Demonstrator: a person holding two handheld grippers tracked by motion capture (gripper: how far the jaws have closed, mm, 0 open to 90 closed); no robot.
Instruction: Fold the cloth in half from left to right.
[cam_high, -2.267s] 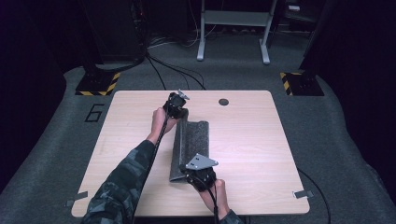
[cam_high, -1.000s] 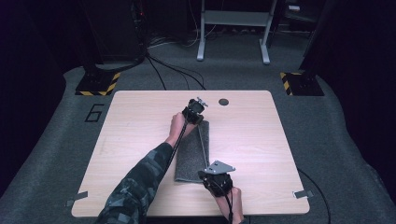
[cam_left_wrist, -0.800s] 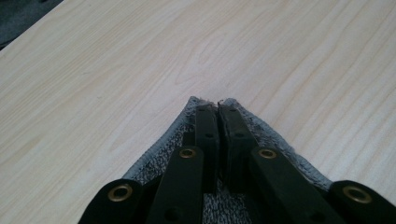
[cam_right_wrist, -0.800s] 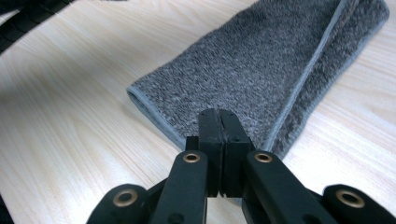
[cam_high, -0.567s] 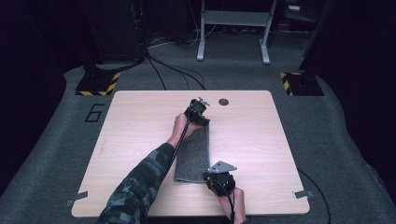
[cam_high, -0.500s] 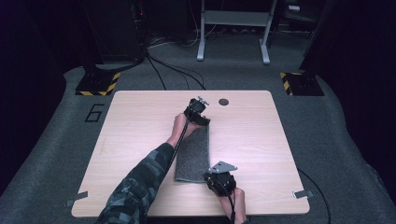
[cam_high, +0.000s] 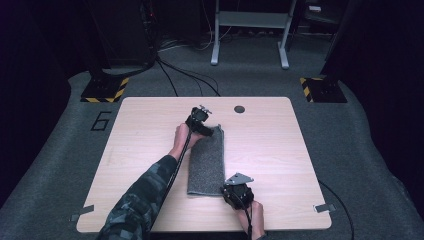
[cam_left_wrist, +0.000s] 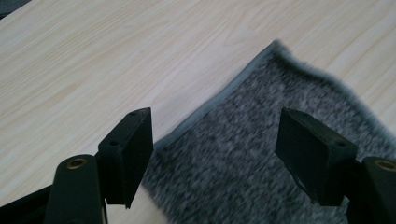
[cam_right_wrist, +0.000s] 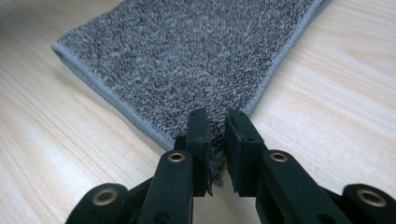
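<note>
A grey folded towel (cam_high: 207, 160) lies flat and lengthwise on the wooden table (cam_high: 280, 150). My left gripper (cam_high: 201, 121) is at its far end. In the left gripper view its jaws (cam_left_wrist: 215, 122) stand wide open over the towel's hemmed far corner (cam_left_wrist: 261, 168), having just been opening, and they hold nothing. My right gripper (cam_high: 231, 191) sits at the towel's near right corner. In the right gripper view its jaws (cam_right_wrist: 215, 117) have just been opening to a narrow gap, with the towel's corner (cam_right_wrist: 187, 56) lying loose between them.
A dark round grommet (cam_high: 239, 108) sits in the table near its far edge. Bare wood lies to the left and right of the towel. Beyond the table are black cables, hazard-striped feet (cam_high: 106, 90) and a metal frame (cam_high: 250, 35) on grey carpet.
The left gripper's jaws have spread wide, let go of the towel's far edge and drawn slightly left. The towel now rests flat. The right gripper's jaws have parted a little at the near corner.
</note>
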